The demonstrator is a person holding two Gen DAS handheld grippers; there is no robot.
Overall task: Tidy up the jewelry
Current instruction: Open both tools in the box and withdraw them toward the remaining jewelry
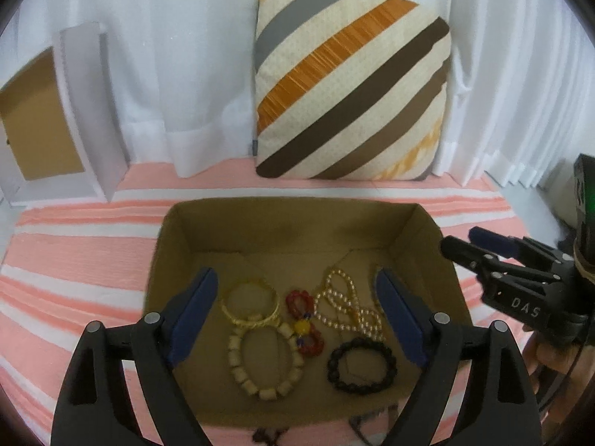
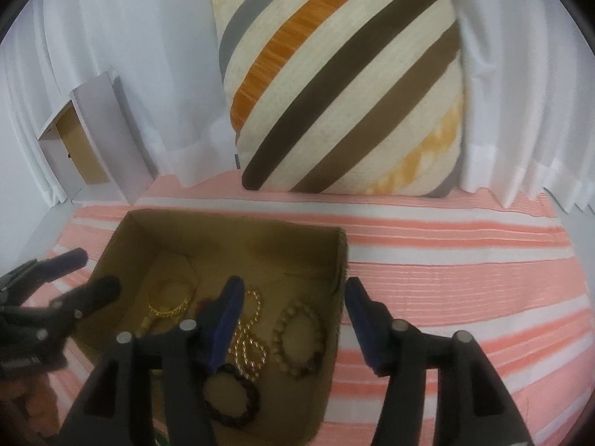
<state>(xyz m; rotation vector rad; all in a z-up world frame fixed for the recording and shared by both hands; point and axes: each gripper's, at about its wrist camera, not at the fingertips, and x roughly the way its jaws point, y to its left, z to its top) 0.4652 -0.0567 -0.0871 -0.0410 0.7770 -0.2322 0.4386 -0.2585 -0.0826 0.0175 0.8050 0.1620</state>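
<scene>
Fingers: left gripper (image 1: 297,317) wide apart, empty | right gripper (image 2: 293,319) apart, empty | below both: cardboard box (image 1: 282,223) with bracelets, pearl necklace (image 1: 346,308) between left fingers

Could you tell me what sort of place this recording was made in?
Probably a home setting, perhaps a bed or couch: a striped cushion leans on white curtains, and a cardboard box of jewelry sits on a pink-striped cloth.

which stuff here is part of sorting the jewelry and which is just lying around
Job: cardboard box; inside it gold bangle, cream bead bracelet, red bead piece, pearl necklace, black bead bracelet.
Lying about: striped cushion, white curtain, white box, striped cloth.
</scene>
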